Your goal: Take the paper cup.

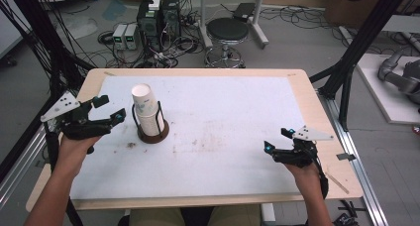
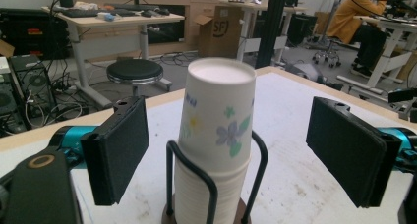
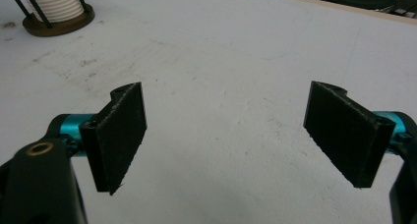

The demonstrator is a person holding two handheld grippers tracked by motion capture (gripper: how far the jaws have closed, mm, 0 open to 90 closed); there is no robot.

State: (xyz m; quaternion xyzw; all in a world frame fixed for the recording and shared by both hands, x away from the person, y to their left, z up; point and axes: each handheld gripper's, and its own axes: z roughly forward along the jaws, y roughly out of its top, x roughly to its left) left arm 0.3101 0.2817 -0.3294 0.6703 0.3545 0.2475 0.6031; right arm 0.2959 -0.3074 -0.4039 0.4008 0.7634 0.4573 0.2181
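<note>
A stack of paper cups stands upright in its wire holder on the bench's left side. The left gripper sits just beside it — jaws spread wide, untouching. The right gripper hovers well apart, also spread — holding nothing.

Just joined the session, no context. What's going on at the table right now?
A person holds a two-jaw gripper in each hand over a white-topped table. The left gripper, jaws open, is lined up on a stack of white paper cups with a flower print, which stands upside down in a black wire holder on a round brown base. It is not touching the stack. The right gripper hovers open over bare table, well off to the side.
</note>
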